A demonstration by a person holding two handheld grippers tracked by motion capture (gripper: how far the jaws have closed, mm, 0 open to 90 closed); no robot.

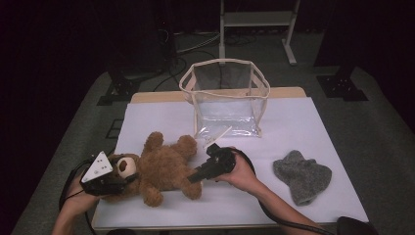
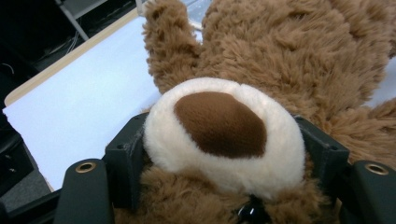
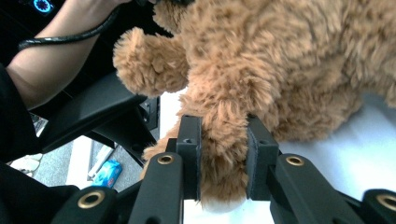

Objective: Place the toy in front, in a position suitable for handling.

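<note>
At the left of the white tabletop [image 1: 161, 115], the left gripper [image 1: 115, 182] has its fingers [image 2: 125, 158] closed on the cream muzzle of the teddy bear [image 1: 161, 169], one pad on each side of the snout, as the left gripper view shows. The bear lies on its back near the front edge, head toward the person's left, legs toward the middle. There the right gripper [image 1: 193, 177] clamps one plush leg: in the right gripper view the fingers [image 3: 189, 140] stand narrow with the fur squeezed between them. With both ends gripped and the toy resting on the cloth, the step in hand looks like securing a two-handed hold before a lift. The next move probably calls for raising both grippers together, keeping the bear level so neither soft part slips out, and carrying it back toward the bag.

Behind the bear, mid-table, stands a clear plastic bag [image 1: 225, 100] with cream trim, upright, its mouth open upward; nothing can be seen inside it. Farther right a grey knitted hat [image 1: 301, 176] lies flat on the tabletop, well apart from both grippers.
</note>
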